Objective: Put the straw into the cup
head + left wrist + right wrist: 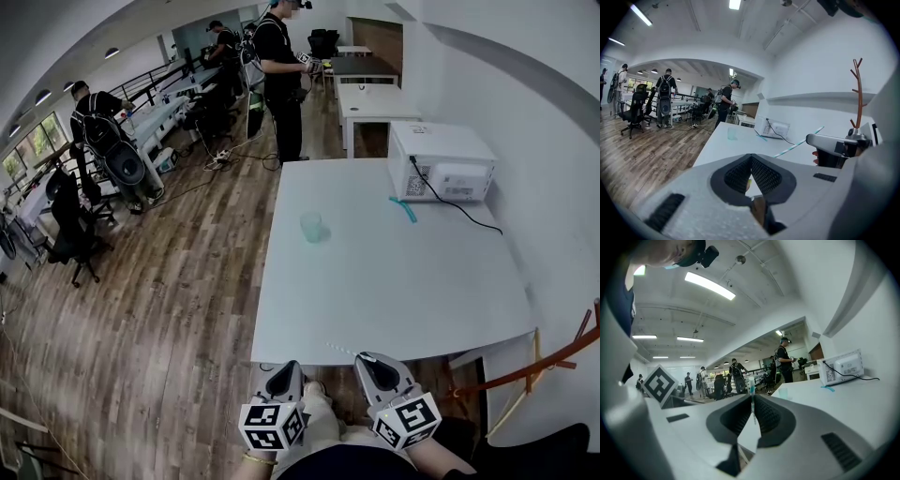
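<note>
a white table [403,281] is seen from steeply above, with a wooden floor [169,281] to its left

a translucent pale green cup [311,226] stands upright on the far left part of the table, well apart from both grippers

at the table's near edge, the two hand-held grippers are held side by side, each with its marker cube nearest the camera

the right gripper [372,360] is closed on a thin straw [341,350] with white and teal stripes; in the right gripper view the straw is seen pinched between the pads and sticking out past the jaw tips

the straw is held above the near edge of the table, far from the cup

the left gripper [284,368] is empty, and in the left gripper view its jaw tips are seen pressed together

a white microwave [441,161] stands at the far right corner of the table, with a black cable [459,211] trailing from it

a short teal object [404,210], too small to identify, lies just in front of the microwave

a person [279,75] stands beyond the table's far end
</note>
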`<act>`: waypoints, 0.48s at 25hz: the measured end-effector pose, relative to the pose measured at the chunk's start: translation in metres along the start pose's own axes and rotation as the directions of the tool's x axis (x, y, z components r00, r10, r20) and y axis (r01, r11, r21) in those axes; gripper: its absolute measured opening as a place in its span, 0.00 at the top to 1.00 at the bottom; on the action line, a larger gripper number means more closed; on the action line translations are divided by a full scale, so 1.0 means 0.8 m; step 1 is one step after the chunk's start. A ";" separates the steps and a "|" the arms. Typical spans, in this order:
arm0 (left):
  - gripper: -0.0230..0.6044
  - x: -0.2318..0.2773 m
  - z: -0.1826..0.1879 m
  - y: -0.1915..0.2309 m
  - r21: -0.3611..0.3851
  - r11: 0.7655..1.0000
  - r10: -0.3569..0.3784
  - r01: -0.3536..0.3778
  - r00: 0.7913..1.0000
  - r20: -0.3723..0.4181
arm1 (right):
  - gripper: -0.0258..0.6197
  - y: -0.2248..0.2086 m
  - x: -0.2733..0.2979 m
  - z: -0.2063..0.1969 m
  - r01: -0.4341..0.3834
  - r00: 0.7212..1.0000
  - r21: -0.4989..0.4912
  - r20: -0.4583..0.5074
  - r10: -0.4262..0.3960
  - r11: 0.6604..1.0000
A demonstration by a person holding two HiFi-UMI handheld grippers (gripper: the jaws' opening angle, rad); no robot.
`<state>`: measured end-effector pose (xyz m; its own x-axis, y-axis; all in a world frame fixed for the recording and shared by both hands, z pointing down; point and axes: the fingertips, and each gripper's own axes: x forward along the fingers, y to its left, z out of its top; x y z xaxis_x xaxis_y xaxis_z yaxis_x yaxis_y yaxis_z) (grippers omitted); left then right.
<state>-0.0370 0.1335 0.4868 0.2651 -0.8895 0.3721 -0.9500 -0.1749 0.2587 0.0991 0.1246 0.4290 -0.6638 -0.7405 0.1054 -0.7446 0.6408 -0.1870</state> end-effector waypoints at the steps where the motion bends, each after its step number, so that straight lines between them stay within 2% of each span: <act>1: 0.94 0.002 -0.001 0.001 -0.001 1.000 0.001 -0.001 1.000 -0.003 | 0.90 -0.001 0.002 -0.001 0.000 1.000 0.003 -0.002 0.000 1.000; 12: 0.94 0.042 0.018 0.020 -0.003 1.000 -0.023 0.023 1.000 -0.014 | 0.90 -0.023 0.042 0.005 0.026 0.999 0.010 -0.020 -0.026 1.000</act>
<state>-0.0457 0.0946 0.4911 0.2891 -0.8793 0.3785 -0.9432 -0.1941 0.2695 0.0909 0.0873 0.4324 -0.6457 -0.7525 0.1294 -0.7608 0.6195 -0.1936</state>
